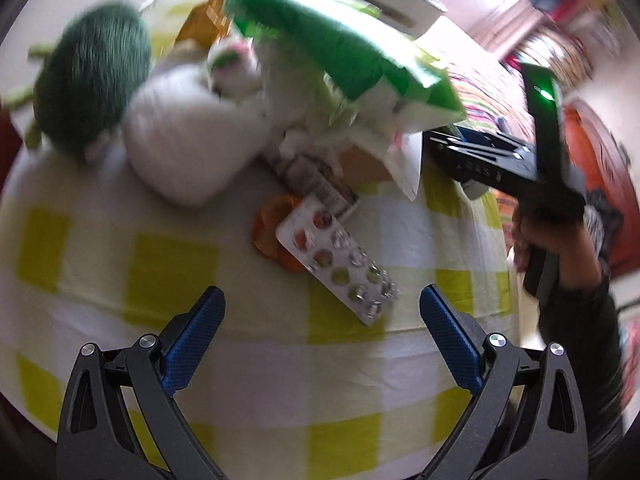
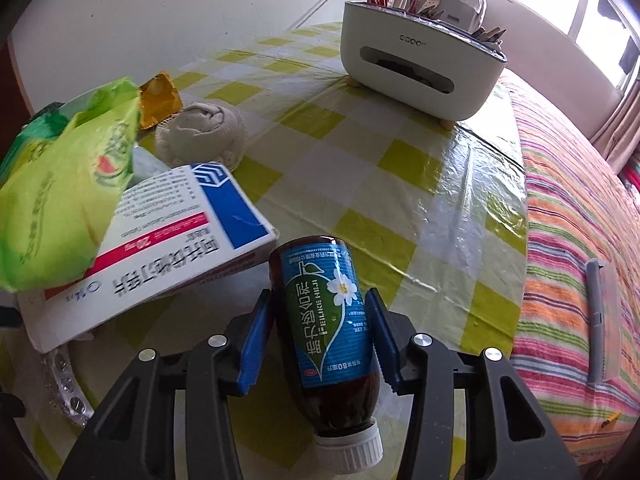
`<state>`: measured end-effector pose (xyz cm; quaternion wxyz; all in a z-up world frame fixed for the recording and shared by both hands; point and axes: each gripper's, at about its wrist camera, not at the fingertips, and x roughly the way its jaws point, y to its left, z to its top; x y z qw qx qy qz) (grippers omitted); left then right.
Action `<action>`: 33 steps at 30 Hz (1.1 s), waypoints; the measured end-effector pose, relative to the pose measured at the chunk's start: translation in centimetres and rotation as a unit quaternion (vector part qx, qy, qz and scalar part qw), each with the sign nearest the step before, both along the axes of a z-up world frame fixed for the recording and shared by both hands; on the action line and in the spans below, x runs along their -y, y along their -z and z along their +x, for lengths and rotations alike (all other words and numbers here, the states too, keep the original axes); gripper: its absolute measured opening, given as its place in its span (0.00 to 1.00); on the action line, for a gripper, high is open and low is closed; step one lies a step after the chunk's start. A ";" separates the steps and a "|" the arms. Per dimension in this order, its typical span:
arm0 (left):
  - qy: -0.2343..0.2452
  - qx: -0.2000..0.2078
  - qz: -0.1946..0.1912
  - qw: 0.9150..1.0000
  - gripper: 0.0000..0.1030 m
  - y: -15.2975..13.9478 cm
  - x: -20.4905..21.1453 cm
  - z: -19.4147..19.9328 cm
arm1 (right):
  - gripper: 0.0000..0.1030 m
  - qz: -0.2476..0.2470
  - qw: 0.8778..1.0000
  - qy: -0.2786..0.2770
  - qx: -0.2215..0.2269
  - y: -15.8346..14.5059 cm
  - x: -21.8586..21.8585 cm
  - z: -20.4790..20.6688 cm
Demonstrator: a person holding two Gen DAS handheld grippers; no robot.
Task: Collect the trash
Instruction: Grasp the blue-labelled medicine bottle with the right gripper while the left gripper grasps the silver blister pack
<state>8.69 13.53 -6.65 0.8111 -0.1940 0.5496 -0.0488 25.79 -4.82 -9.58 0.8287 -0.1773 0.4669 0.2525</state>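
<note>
My right gripper (image 2: 320, 308) is shut on a brown medicine bottle (image 2: 324, 320) with a blue label and a white cap, held above the checked tablecloth (image 2: 400, 168). Beside it lie a white and blue medicine box (image 2: 160, 248) and a green plastic bag (image 2: 60, 184). My left gripper (image 1: 322, 304) is open and empty above the table, just short of a silver blister pack (image 1: 340, 260) that lies on an orange wrapper (image 1: 268, 224). The right gripper's body (image 1: 520, 160) shows at the right of the left wrist view, by the green bag (image 1: 344, 52).
A white tissue box organiser (image 2: 420, 64) stands at the table's far end. A rolled white cloth (image 2: 204, 132) and an orange packet (image 2: 158, 100) lie near the bag. A dark green ball (image 1: 92, 84) and white cloth (image 1: 180, 136) sit at the left. A striped bed (image 2: 580, 240) borders the table.
</note>
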 end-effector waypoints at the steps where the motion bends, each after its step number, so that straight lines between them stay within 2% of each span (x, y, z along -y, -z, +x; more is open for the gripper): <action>1: -0.023 -0.012 -0.006 1.000 0.94 0.4 0.2 -0.1 | 0.44 0.005 1.000 0.002 0.002 0.0 0.1 -0.2; 4: -0.049 -0.039 -0.022 0.998 0.94 1.4 0.8 0.0 | 0.43 0.029 1.000 0.000 -0.002 -0.3 0.6 -1.0; 9: -0.080 -0.045 -0.012 0.996 0.92 1.2 1.7 0.5 | 0.43 0.066 0.998 0.003 0.003 -0.9 1.4 -2.7; 11: -0.091 -0.047 -0.001 0.995 0.88 1.2 2.0 0.8 | 0.43 0.085 0.996 0.005 0.005 -1.2 1.9 -3.4; 14: -0.101 -0.042 0.014 0.994 0.72 1.0 2.2 1.0 | 0.43 0.116 0.993 0.013 0.008 -1.9 3.0 -4.7; 15: -0.102 -0.040 0.016 0.994 0.58 1.0 2.1 0.9 | 0.43 0.125 0.992 0.016 0.010 -2.1 3.3 -5.2; 20: -0.095 -0.030 -0.034 0.994 0.36 1.4 1.2 0.3 | 0.43 0.155 0.987 0.018 0.029 -3.5 4.6 -8.1; 24: -0.081 -0.015 -0.037 0.996 0.31 1.3 1.6 -0.9 | 0.42 0.178 0.982 0.033 0.043 -4.2 5.7 -10.5; 33: -0.039 0.032 -0.006 0.999 0.29 0.3 3.5 -3.4 | 0.42 0.215 0.969 0.099 0.075 -4.0 8.5 -15.0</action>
